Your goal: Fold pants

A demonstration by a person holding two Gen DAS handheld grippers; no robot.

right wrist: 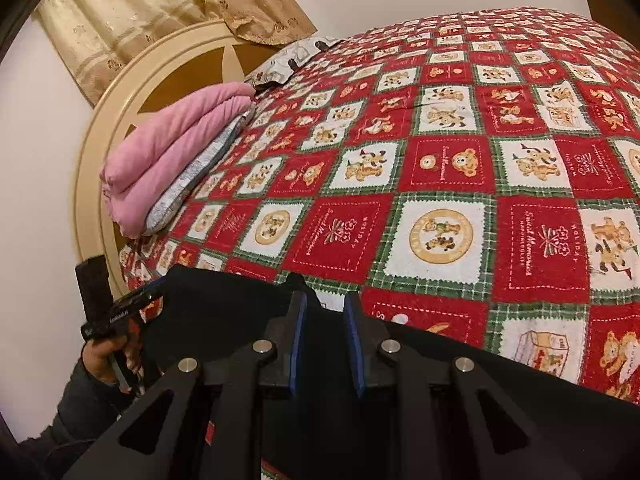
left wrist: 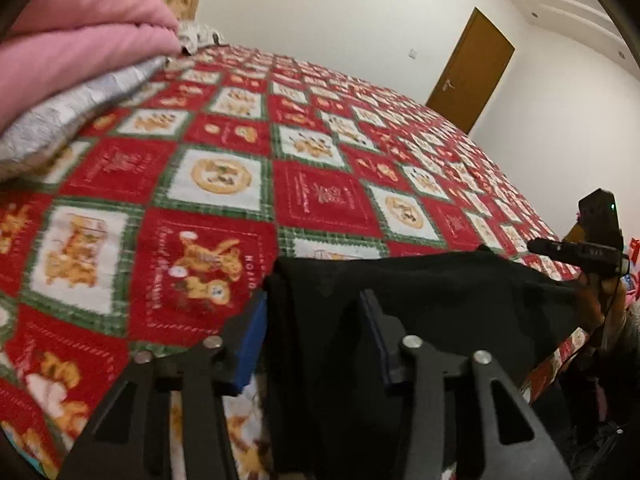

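Note:
The black pants (left wrist: 420, 292) hang stretched between my two grippers over the near edge of the bed. My left gripper (left wrist: 316, 304) is shut on one end of the pants, with black cloth filling the gap between its blue pads. My right gripper (right wrist: 326, 308) is shut on the other end of the pants (right wrist: 224, 300), cloth between its blue pads. The right gripper also shows at the right of the left wrist view (left wrist: 576, 252), and the left gripper at the left of the right wrist view (right wrist: 120, 308). The pants' lower part is hidden below both cameras.
The bed carries a red, green and white patchwork bear blanket (right wrist: 440, 168). A folded pink blanket (right wrist: 176, 148) on a grey pillow (right wrist: 192, 176) lies by the round headboard (right wrist: 120, 92). A brown door (left wrist: 472, 68) stands in the far wall.

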